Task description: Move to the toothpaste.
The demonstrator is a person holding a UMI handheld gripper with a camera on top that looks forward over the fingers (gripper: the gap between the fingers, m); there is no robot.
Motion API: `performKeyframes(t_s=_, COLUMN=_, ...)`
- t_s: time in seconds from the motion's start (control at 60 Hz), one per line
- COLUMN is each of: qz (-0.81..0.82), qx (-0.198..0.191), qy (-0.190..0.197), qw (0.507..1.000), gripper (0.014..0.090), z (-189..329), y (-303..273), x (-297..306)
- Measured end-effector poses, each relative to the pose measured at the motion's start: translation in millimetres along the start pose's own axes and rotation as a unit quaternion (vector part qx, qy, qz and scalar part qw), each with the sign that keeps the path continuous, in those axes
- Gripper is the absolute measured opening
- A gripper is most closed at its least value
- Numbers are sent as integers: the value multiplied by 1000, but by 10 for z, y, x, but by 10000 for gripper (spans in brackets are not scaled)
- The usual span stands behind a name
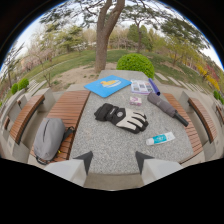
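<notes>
Gripper view: white-blue toothpaste (160, 139) tube lying flat on table (100, 145); fingers (86, 161) apart.

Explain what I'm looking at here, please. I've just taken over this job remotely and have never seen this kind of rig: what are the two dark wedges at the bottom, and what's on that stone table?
There is no robot arm. A person carries a handheld gripper, and the single picture comes from a wide-angle camera mounted on it, looking forward along its two fingers. The dark wedges are those fingers. They stand apart, open, with nothing between them.

Ahead is an outdoor stone table with wooden benches on either side. On it lie a black and white glove, a toothpaste tube beyond the fingers and to the right of the glove, a folded umbrella, a blue board at the far end, and a few small items I cannot identify. A grey backpack rests on the left bench. The toothpaste is your target; nothing is held.
</notes>
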Motion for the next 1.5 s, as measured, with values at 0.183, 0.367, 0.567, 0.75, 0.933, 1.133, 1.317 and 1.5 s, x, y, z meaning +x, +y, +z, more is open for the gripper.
performKeyframes(t_s=0.183, qz=-4, qx=-7, qy=9, qw=1000, gripper=846, z=-11, y=66, x=227)
performKeyframes(t_s=0.367, qz=-9, qx=-21, qy=35, qw=999, gripper=849, z=3, y=292, x=828)
performKeyframes(t_s=0.567, qz=0, qx=-29, qy=51, qw=998, gripper=847, z=183, y=382, x=1396)
performKeyframes(t_s=0.75, qz=-9, qx=-29, qy=50, qw=998, gripper=849, z=543, y=298, x=1744)
performKeyframes(t_s=0.933, qz=-23, qx=-31, qy=35, qw=999, gripper=848, z=983, y=214, x=1880)
performKeyframes(t_s=1.133, qz=-26, qx=-36, qy=29, qw=999, gripper=849, z=1428, y=149, x=1970)
performKeyframes(t_s=1.317, qz=-26, qx=-40, qy=23, qw=999, gripper=849, z=1695, y=111, x=1986)
performKeyframes(t_s=1.5, qz=-25, qx=-44, qy=21, qw=999, gripper=850, z=1753, y=103, x=1994)
